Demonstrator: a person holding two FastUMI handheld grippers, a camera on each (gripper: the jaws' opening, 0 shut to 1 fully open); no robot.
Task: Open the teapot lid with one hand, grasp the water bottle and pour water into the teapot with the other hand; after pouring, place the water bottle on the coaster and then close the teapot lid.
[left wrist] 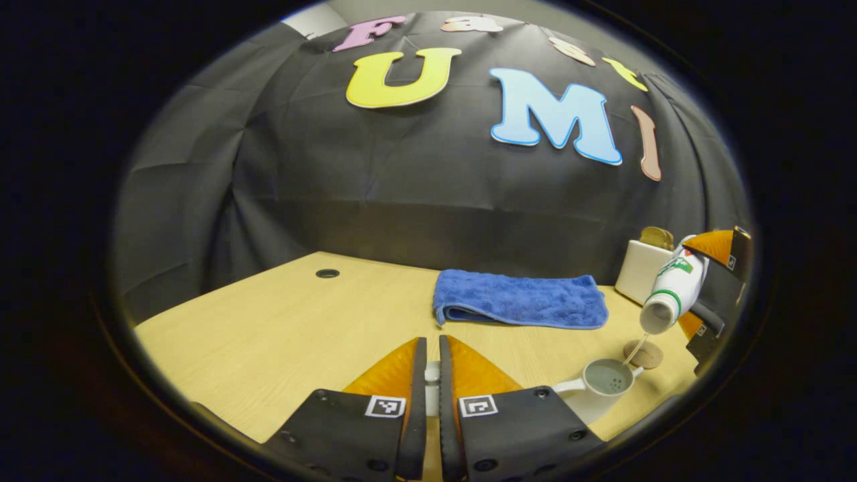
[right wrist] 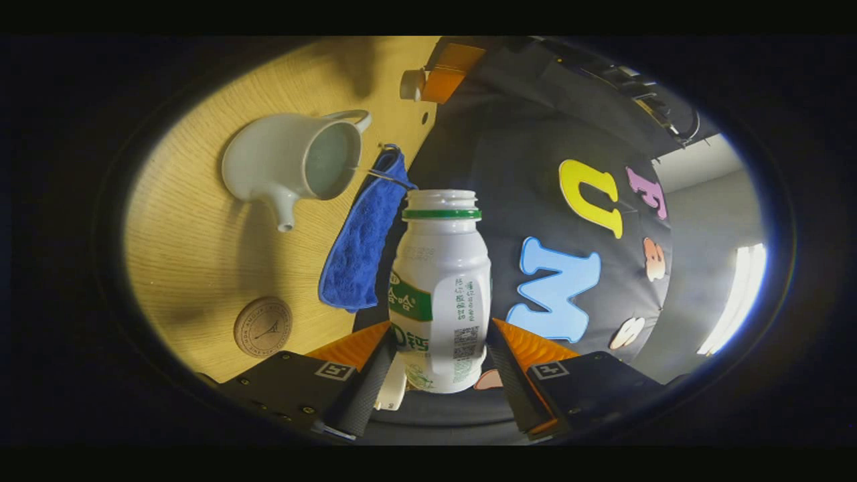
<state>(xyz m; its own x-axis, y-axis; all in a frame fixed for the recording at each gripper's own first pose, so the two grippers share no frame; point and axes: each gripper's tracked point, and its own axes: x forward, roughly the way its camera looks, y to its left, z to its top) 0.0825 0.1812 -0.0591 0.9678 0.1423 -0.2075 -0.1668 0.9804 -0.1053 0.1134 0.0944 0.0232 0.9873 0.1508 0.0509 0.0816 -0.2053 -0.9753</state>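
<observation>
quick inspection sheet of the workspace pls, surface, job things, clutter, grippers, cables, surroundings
surface: wooden table, with a round hole near the back.
job's things: teapot open and upright; water bottle uncapped, tilted above the teapot, a thin stream falling in; teapot lid lifted clear; coaster bare.
clutter: blue towel folded at the back; white box beside it.
grippers: left gripper nearly shut on the teapot lid; right gripper clamped on the water bottle.
cables: nothing seen.
surroundings: black cloth wall behind the table.
</observation>
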